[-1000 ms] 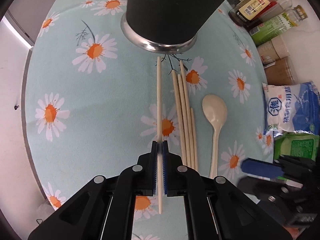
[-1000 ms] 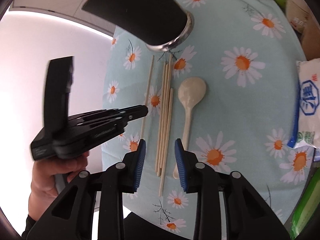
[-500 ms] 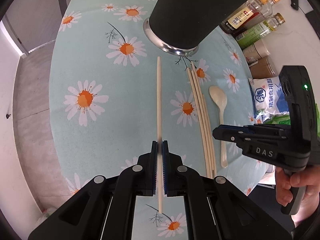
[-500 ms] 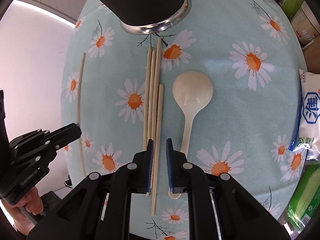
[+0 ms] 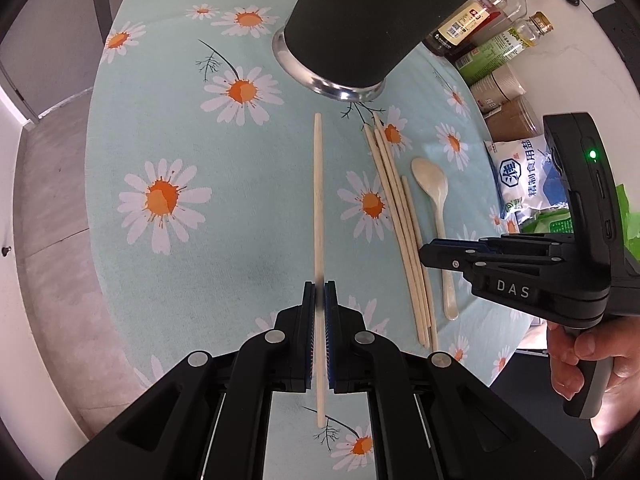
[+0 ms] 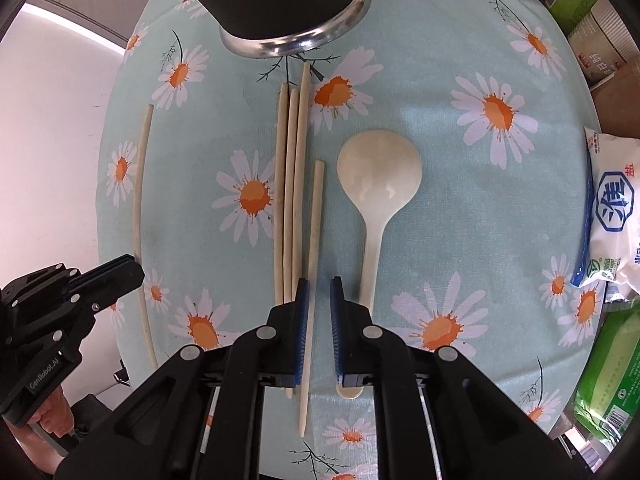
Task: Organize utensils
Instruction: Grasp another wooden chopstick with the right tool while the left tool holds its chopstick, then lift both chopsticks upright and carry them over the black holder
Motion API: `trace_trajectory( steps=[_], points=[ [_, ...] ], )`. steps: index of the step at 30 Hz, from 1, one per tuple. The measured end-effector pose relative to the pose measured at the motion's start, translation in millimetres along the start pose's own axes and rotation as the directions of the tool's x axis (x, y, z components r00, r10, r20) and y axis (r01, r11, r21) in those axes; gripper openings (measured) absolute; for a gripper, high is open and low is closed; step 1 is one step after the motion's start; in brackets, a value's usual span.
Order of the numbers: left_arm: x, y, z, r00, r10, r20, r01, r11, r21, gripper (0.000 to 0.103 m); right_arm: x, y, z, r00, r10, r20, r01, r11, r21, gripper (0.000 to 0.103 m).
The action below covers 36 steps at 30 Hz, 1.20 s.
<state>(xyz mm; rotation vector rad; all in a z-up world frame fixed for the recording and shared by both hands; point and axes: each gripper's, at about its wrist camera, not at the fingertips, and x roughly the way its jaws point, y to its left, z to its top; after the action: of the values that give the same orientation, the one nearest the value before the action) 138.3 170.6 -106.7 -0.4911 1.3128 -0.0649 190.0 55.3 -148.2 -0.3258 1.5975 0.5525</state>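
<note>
My left gripper (image 5: 319,294) is shut on a single pale wooden chopstick (image 5: 318,200) and holds it above the daisy tablecloth; the stick also shows in the right wrist view (image 6: 139,216). My right gripper (image 6: 319,296) has its jaws narrowly apart around the shortest chopstick (image 6: 314,216), not clamped on it. Three more chopsticks (image 6: 289,184) lie side by side to its left. A cream spoon (image 6: 378,184) lies to its right. A black utensil holder with a steel rim (image 5: 360,20) stands just beyond the sticks.
A salt bag (image 6: 616,208) and a green packet (image 6: 608,380) lie at the right edge of the round table (image 6: 440,40). Sauce bottles (image 5: 492,12) and paper cups (image 5: 500,84) stand at the back right. The table edge drops off on the left.
My left gripper has lifted its chopstick and drawn back to the left of the pile. My right gripper has come down over the short chopstick with its jaws narrowed around it.
</note>
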Motion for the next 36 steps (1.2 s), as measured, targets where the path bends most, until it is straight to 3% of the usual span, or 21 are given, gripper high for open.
trace_trajectory(
  steps=[6,13,20,27,31,36],
  points=[
    [2,-2,0,1.000,-0.014,-0.010,0.014,1.000,0.017,0.004,-4,8,0,0.999,-0.053,-0.001,0.053,0.999,-0.002,0.006],
    [6,-4,2,1.000,-0.021,-0.022,0.022,1.000,0.021,0.004,-4,10,3,0.999,-0.047,-0.009,0.047,0.999,0.018,0.006],
    [3,-6,4,1.000,-0.008,-0.020,0.008,1.000,0.020,0.004,-18,-5,4,1.000,0.004,0.001,-0.004,1.000,0.007,0.006],
    [-5,-15,9,1.000,-0.006,0.001,0.006,1.000,0.017,0.004,-55,-7,4,0.993,0.092,0.069,-0.089,0.995,-0.037,0.006],
    [-18,-21,13,0.999,-0.025,0.041,0.024,1.000,0.006,0.004,-85,-8,4,0.964,0.228,0.138,-0.216,0.972,-0.097,0.006],
    [-44,-35,20,0.988,-0.064,0.139,0.062,0.998,0.021,0.004,-117,-8,7,0.923,0.315,0.221,-0.277,0.943,-0.187,0.006]
  ],
)
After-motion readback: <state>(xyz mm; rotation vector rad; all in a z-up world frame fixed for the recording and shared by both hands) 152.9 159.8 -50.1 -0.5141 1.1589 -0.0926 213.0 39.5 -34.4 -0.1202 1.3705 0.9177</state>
